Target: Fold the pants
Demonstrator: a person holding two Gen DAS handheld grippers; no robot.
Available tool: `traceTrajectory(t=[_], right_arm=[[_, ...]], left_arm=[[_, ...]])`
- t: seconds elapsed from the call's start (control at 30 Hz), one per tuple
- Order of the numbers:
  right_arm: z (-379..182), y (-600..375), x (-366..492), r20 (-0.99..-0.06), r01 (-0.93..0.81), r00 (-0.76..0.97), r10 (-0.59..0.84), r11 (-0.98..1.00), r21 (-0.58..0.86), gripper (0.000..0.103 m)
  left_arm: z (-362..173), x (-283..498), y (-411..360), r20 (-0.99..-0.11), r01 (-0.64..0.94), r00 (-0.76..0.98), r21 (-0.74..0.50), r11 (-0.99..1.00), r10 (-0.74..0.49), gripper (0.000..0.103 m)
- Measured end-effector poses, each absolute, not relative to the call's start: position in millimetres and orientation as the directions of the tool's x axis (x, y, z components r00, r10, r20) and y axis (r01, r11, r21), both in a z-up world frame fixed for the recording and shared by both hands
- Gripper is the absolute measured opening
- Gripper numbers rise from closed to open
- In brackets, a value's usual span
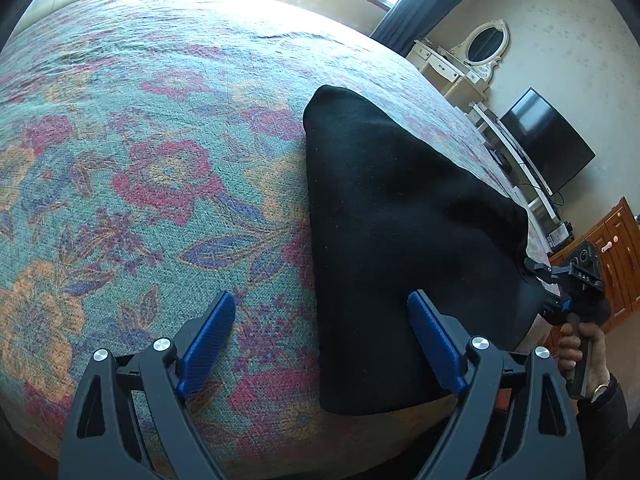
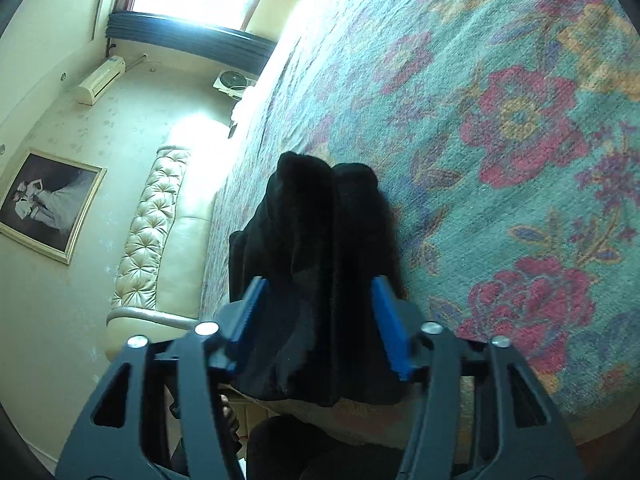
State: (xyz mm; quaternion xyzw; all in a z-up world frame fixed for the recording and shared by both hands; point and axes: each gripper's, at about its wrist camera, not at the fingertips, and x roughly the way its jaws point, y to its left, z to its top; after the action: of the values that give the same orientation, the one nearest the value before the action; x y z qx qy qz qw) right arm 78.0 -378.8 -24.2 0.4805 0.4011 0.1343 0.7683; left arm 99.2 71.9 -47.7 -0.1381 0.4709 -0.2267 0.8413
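Black pants lie folded near the bed edge; our left tongs hover wide over their near edge, right tongs spread around the bundle, pads apparently clear. Soft, light, limp cloth: we would pinch a folded edge.

The left gripper is built of matte black plastic arms with triangular cut-outs, joined at round silver screw heads, and ends in two flat blue fingers with a finely ribbed texture. The right gripper has the same black cut-out arms, silver screw heads and ribbed blue pads; seen from the left wrist camera, its black body bears small white lettering and a blue part above a dark handle. The person's hand on that handle shows a pale wristband and a dark sleeve
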Motion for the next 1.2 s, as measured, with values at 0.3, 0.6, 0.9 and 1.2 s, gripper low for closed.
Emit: traceTrajectory(t=[0.3,0.6,0.9,1.2], right_arm=[[-55,-365,60,-0.468,0.180,0.555,0.688,0.450,0.875,0.084],[-51,-346,64,-0.506,0.141,0.525,0.684,0.516,0.845,0.049],[-46,-352,66,-0.506,0.108,0.541,0.672,0.541,0.834,0.035],[-42,-360,70,-0.494,0.080,0.560,0.665,0.550,0.831,0.035]], left_arm=[[-53,95,104,-0.688,0.145,0.440,-0.580,0.802,-0.577,0.086],[-53,85,104,-0.685,0.125,0.430,-0.601,0.790,-0.589,0.087],[-58,75,90,-0.628,0.119,0.357,-0.703,0.701,-0.691,0.087],[-56,75,81,-0.631,0.164,0.394,-0.667,0.727,-0.668,0.079]])
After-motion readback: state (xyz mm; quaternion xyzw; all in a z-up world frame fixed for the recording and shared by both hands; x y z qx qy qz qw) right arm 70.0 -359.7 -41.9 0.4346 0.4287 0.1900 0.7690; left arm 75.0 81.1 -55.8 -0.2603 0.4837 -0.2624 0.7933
